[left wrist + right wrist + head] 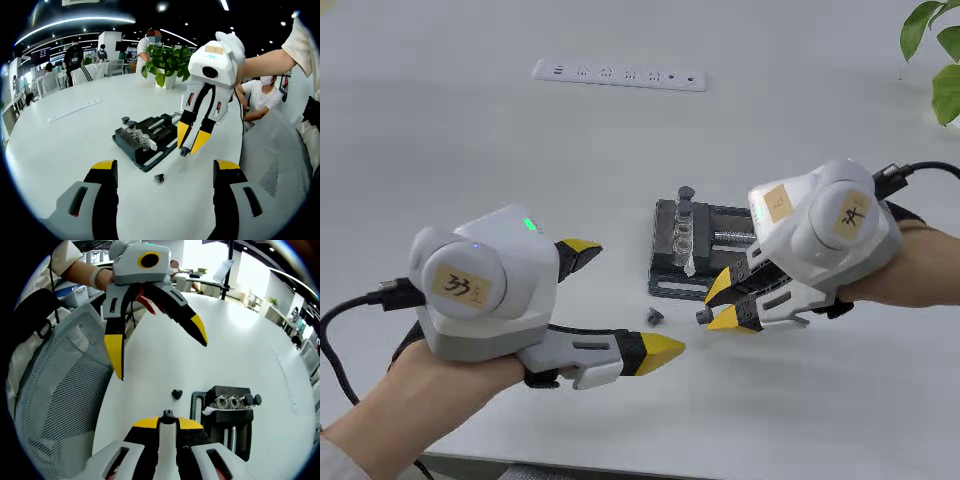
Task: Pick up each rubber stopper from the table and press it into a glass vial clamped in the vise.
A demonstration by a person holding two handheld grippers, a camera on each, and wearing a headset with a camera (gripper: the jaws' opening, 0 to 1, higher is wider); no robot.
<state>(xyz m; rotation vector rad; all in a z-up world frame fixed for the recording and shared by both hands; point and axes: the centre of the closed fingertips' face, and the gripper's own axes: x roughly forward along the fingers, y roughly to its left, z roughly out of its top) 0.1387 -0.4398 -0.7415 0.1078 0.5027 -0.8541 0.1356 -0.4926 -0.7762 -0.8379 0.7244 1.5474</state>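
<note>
Holding a rubber stopper (168,414) right at its tips, the right hand-held gripper (718,303) hovers just beside the vise (665,280), jaws nearly closed on it. The left hand-held gripper (623,297) sits well apart, jaws spread wide, nothing in them. A second loose stopper (654,317) lies on the tabletop (520,130) near the vise base, between the two grippers.

Step in hand, as I read it: seat this stopper in an open vial. To do it well, get it centred over the mouth first, narrow end down, then push straight along the vial's axis w/ no sideways load on the glass. The grip is only at the very tips, so the stopper could tilt or pop out under pressure; go slow and re-square if it cocks. Can't tell which end faces down now.

Containers: a row of glass vials (683,238) stands clamped upright in the vise. The two capped vials (251,399) at one end carry dark stoppers. The two open vials (226,401) next to them look clear and empty, no liquid visible.
</note>
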